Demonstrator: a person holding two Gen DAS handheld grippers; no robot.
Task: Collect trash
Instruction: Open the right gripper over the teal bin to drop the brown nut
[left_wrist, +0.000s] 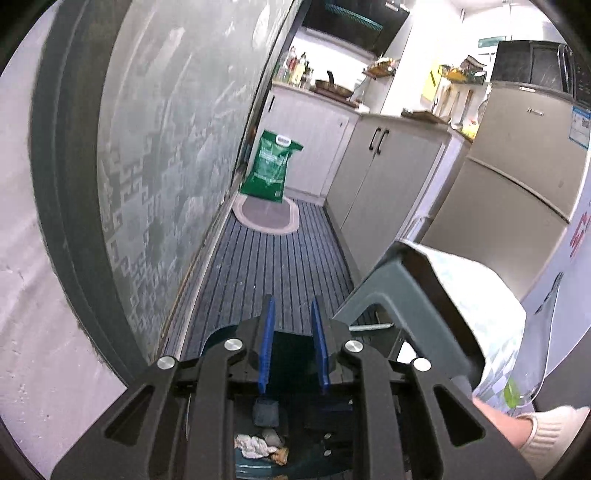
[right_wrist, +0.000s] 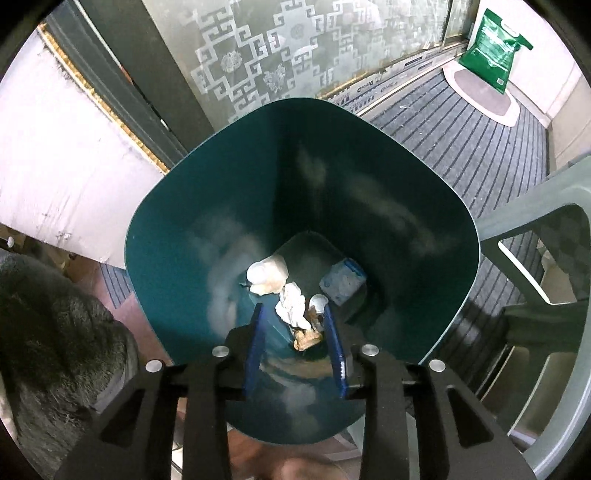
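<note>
Lettering: door-track strip (right_wrist: 373, 88) ahead of the fingers carries print, unreadable.
Right gripper (right_wrist: 295, 328): parted, empty, over bin (right_wrist: 177, 221); trash (right_wrist: 291, 302) between fingertips, below.
Left gripper (left_wrist: 293, 325): parted, empty, striped mat (left_wrist: 273, 254) running ahead.

bin (left_wrist: 258, 469): mostly hidden by tongs | stool (right_wrist: 535, 295): cut off right

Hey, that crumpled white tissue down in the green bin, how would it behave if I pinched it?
The crumpled tissue looks soft and wrinkled, so it would likely squash flat between the fingers. It appears very light. It lies against other scraps at the bottom of the bin, so a neighbour might lift with it.
</note>
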